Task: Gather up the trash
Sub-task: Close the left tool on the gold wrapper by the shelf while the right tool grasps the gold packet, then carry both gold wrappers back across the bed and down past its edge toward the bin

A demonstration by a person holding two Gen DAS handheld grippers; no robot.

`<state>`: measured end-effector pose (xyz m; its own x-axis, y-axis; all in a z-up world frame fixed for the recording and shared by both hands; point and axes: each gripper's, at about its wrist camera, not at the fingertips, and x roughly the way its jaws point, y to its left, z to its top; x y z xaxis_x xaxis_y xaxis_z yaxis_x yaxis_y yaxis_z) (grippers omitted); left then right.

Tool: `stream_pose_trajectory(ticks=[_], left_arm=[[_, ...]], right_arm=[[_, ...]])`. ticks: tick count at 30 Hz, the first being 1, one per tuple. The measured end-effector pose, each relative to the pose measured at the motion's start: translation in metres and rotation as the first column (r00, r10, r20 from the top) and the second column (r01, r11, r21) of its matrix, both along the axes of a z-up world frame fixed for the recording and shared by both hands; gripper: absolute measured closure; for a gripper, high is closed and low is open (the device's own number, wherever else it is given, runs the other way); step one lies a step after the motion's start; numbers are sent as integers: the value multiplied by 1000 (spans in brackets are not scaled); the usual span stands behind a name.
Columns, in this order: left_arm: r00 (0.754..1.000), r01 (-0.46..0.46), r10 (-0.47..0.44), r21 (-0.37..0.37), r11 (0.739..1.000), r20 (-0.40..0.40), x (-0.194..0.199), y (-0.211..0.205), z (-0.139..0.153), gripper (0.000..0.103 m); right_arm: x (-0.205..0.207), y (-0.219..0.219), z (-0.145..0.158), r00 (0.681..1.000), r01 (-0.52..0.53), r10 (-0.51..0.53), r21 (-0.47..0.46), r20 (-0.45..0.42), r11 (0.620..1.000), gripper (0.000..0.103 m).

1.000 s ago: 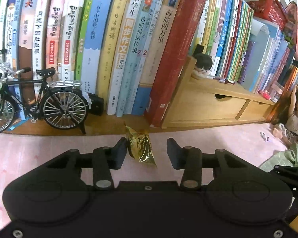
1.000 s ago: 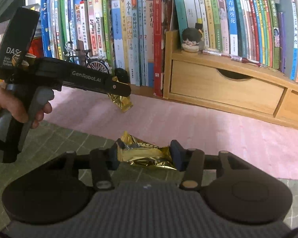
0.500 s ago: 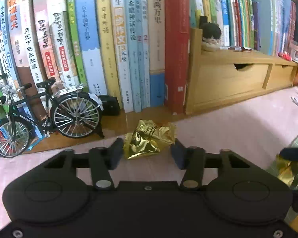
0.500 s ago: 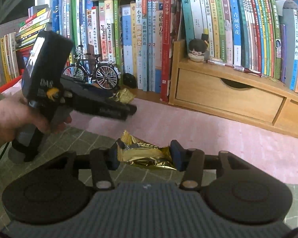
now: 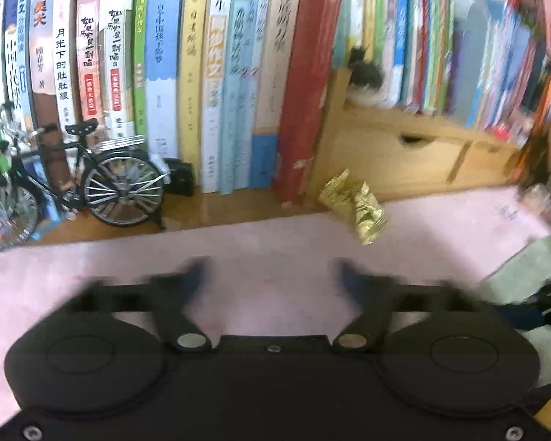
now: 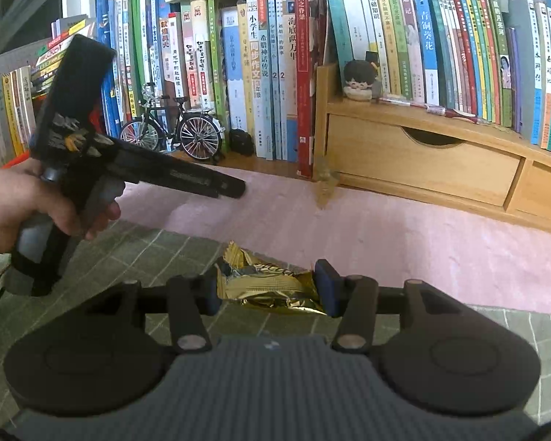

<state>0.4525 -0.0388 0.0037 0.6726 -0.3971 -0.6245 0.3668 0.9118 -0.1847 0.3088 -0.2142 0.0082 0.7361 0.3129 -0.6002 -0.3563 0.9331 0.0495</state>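
A long row of upright books point(image 6: 275, 73) fills the back of the scene from nine to three o'clock in both views, standing on a wooden ledge. At two o'clock of the right wrist view sits a pale wooden drawer unit point(image 6: 422, 161) with more books on top and a small dark-haired figurine point(image 6: 360, 81) on its left corner. A pink mat point(image 5: 238, 253) covers the surface in front of the shelf, and a green checked cloth point(image 6: 147, 250) overlaps it toward six o'clock in the right wrist view. A model bicycle point(image 5: 77, 180) is parked against the books at nine o'clock of the left wrist view.

The left gripper point(image 5: 272, 275) has just been opening; its jaws stand wide apart with only bare pink mat between them, blurred. A person's hand point(image 6: 25, 202) holds it at nine o'clock of the right wrist view. The gold wrapper point(image 5: 356, 207) it let go shows at one o'clock of its fingers, clear of them, in front of the drawer unit's lower left corner; whether it rests on the mat or is in the air I cannot tell.

The right gripper point(image 6: 272, 286) is clamped on a second gold wrapper point(image 6: 268, 283), crumpled between both pads, above the checked cloth
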Motion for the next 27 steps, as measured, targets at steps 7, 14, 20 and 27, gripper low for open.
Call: stream_pose_trajectory(ticks=[7, 14, 20, 27], left_arm=[[996, 67, -66, -2, 998, 59, 14, -35, 12, 1], [998, 52, -53, -19, 998, -25, 43, -89, -5, 24], [998, 55, -54, 39, 998, -22, 50, -115, -18, 77], [999, 37, -38, 83, 996, 11, 39, -113, -12, 77]], right_arm=[[-2, -6, -5, 1000, -3, 3, -12, 7, 1000, 49], [-5, -13, -8, 1000, 13, -13, 17, -5, 1000, 49], [-5, -12, -9, 1000, 6, -5, 32, -8, 999, 49], [-2, -10, -12, 1000, 12, -12, 15, -15, 1000, 49]])
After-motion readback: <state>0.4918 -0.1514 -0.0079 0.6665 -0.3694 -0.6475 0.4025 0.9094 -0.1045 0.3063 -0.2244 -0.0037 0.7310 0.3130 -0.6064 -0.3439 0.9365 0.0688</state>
